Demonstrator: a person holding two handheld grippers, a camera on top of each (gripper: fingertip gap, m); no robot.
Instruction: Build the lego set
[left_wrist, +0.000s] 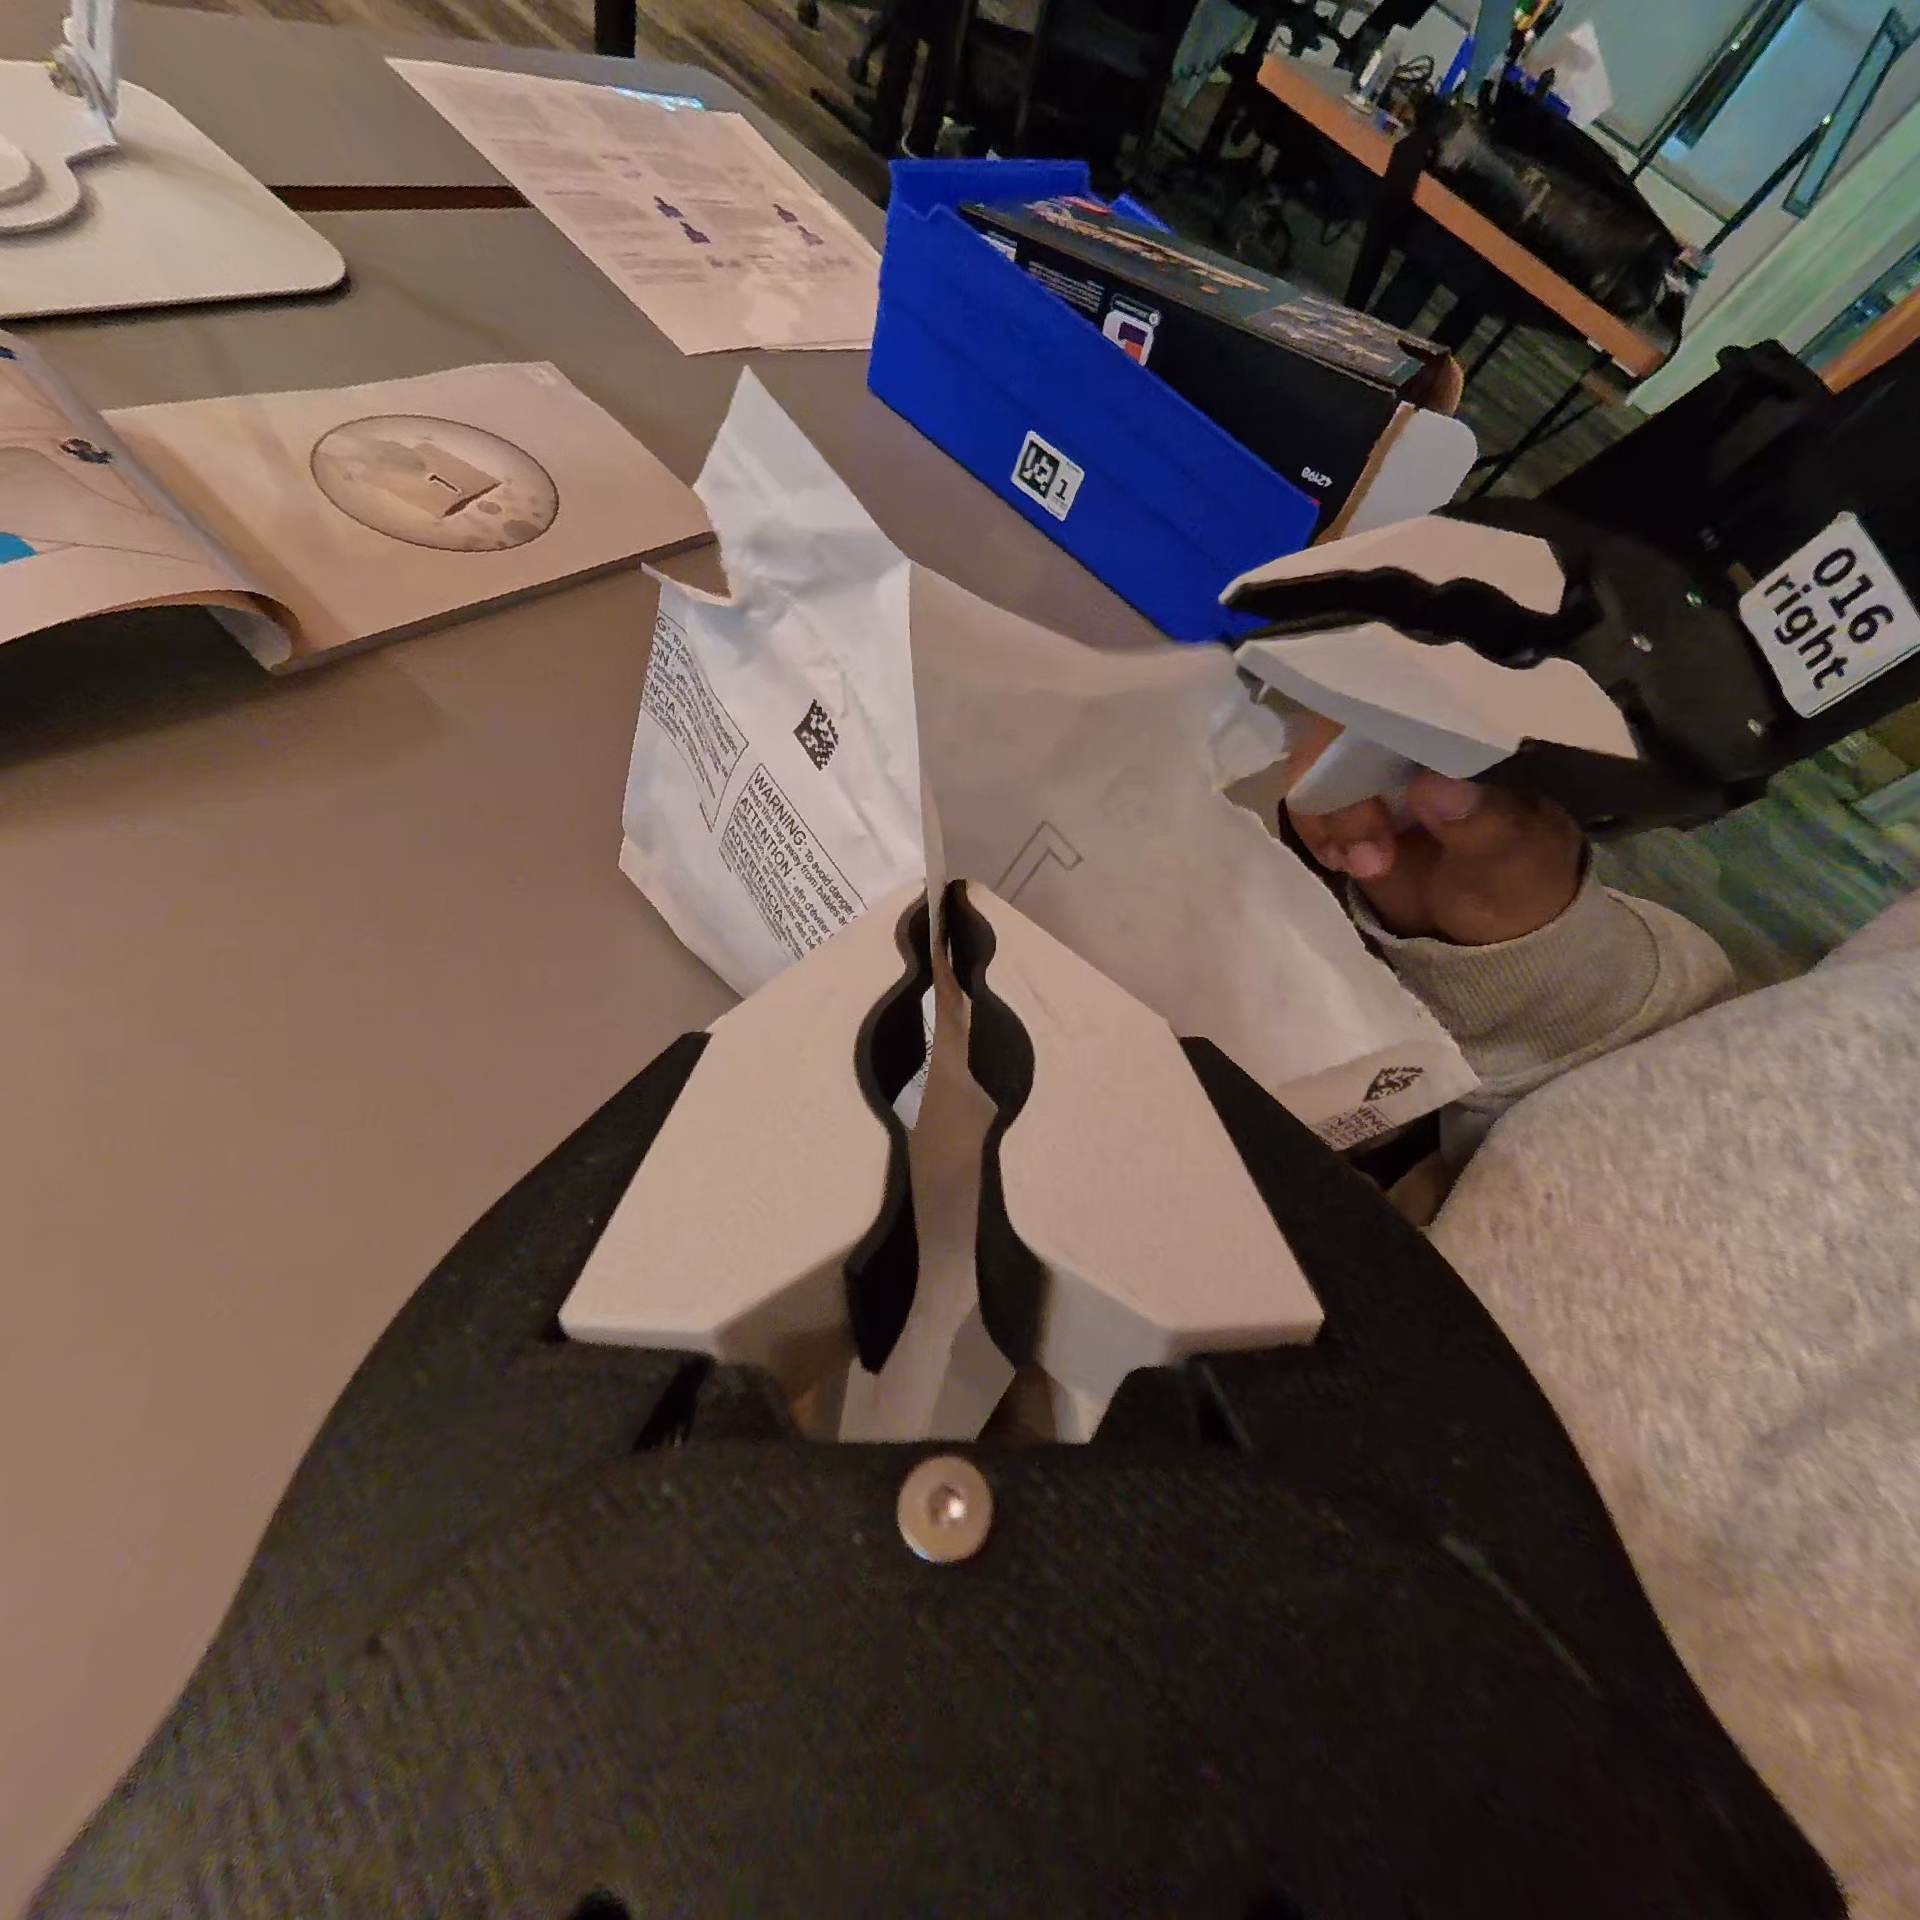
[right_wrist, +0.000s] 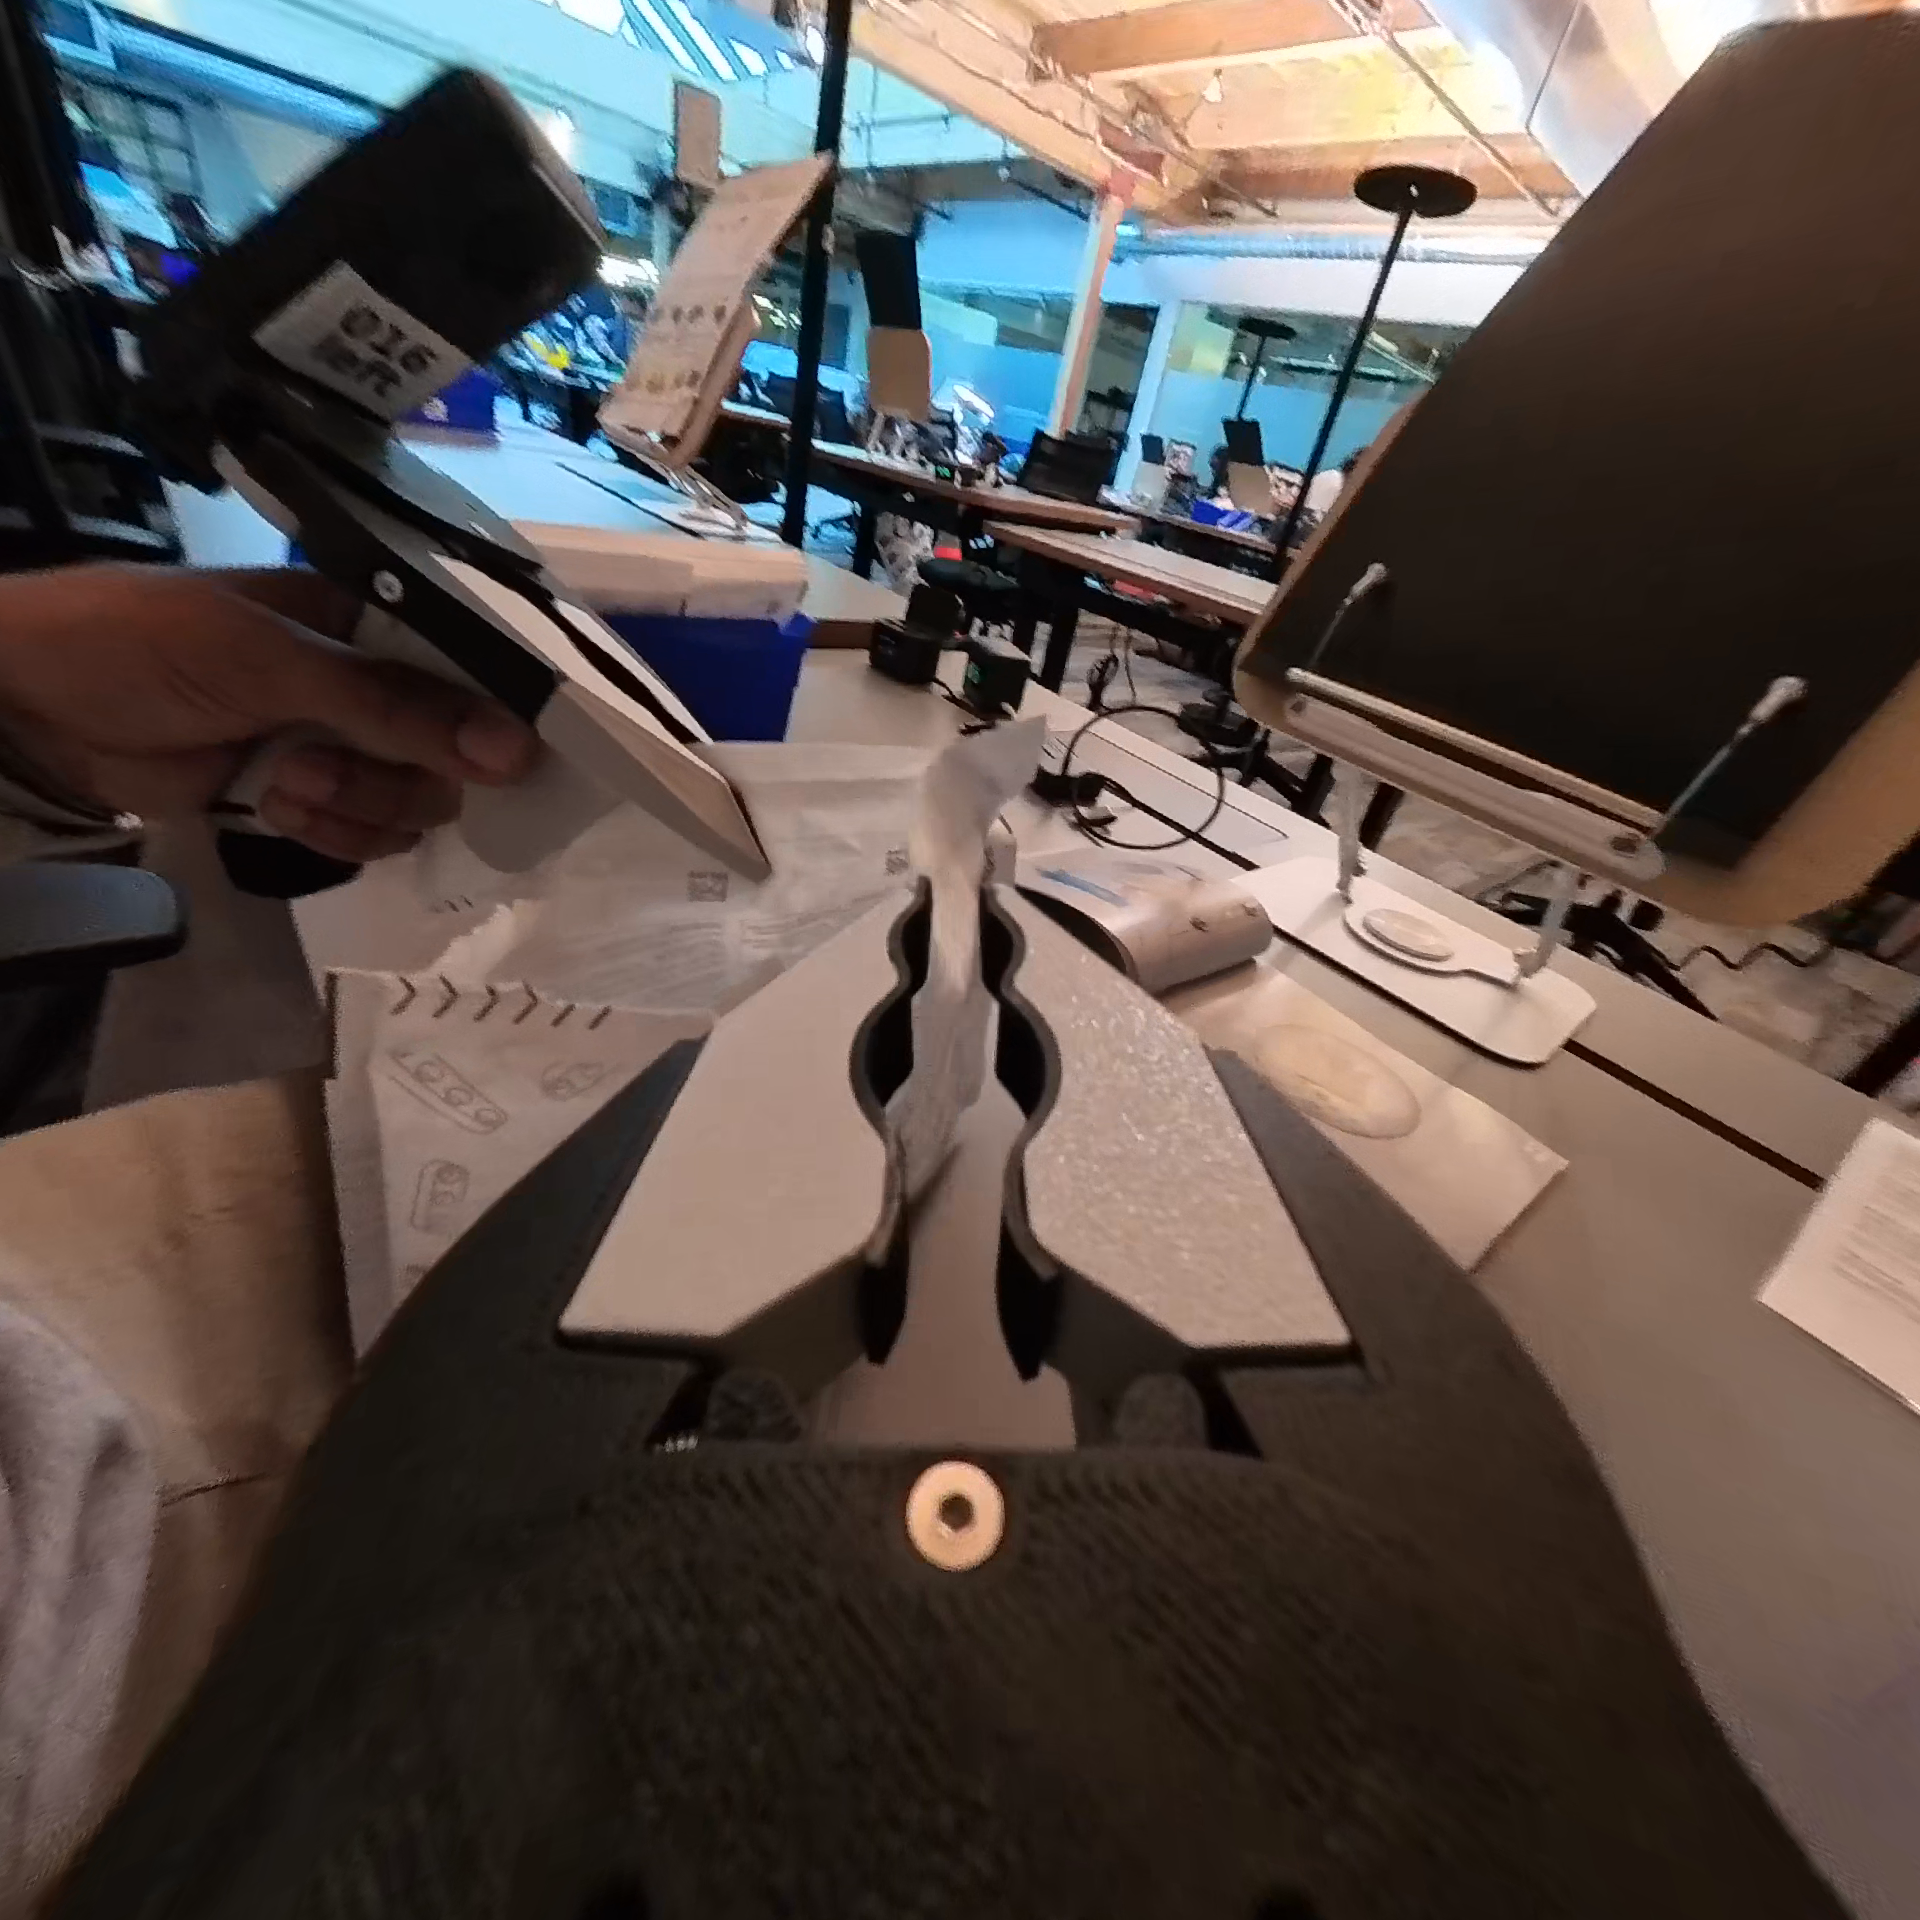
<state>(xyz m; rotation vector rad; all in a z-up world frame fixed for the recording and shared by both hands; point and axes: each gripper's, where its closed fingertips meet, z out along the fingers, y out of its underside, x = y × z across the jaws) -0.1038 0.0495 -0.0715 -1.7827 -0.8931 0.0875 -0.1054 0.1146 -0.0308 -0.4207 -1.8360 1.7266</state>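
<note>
A white paper bag (left_wrist: 1091, 790) of lego parts with printed text is held up above the table edge, between both grippers. My left gripper (left_wrist: 948, 904) is shut on one edge of the bag. My right gripper (right_wrist: 951, 894) is shut on another torn edge of the bag (right_wrist: 623, 914); it also shows at the right of the left wrist view (left_wrist: 1236, 623). The left gripper shows at the upper left of the right wrist view (right_wrist: 753, 857). The bag's top is torn and ragged. An open instruction booklet (left_wrist: 343, 520) lies on the table at the left.
A blue bin (left_wrist: 1039, 416) holding the dark lego box (left_wrist: 1247, 322) stands behind the bag. A printed sheet (left_wrist: 665, 197) and a white stand base (left_wrist: 156, 229) lie further back. A tilted board on a stand (right_wrist: 1621, 499) is at the right. A person's grey sleeve (left_wrist: 1538, 987) is nearby. Tip to tip, the grippers are about 8 cm apart.
</note>
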